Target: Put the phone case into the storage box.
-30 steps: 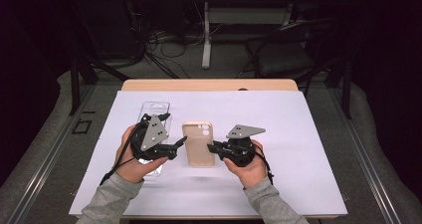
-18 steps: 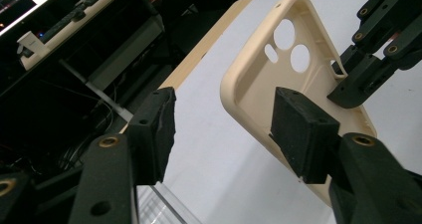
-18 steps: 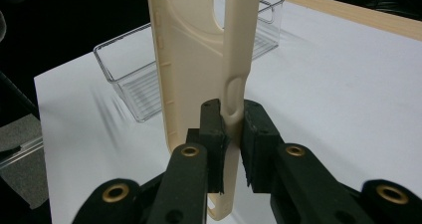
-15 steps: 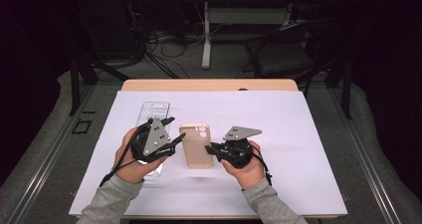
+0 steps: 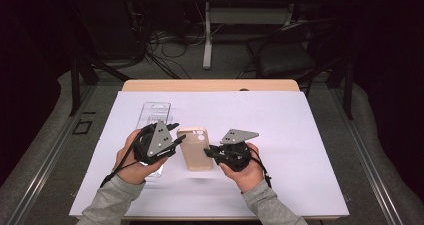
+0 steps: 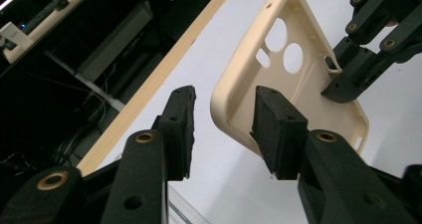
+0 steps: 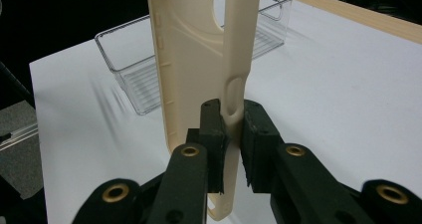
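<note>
Left gripper (image 6: pixel 224 129) jaws closing since earlier frame, straddling phone case (image 6: pixel 293 69) edge, not yet touching; right gripper (image 7: pixel 230 134) clamped on opposite rim; two-handed hold imminent.

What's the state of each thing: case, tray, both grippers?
Case: empty, lifted off the sheet, pinched by one side wall.
Tray: empty, upright on the sheet.
Right gripper: shut on the case wall.
Left gripper: jaws have just been closing astride the other case edge, not yet gripping.
</note>
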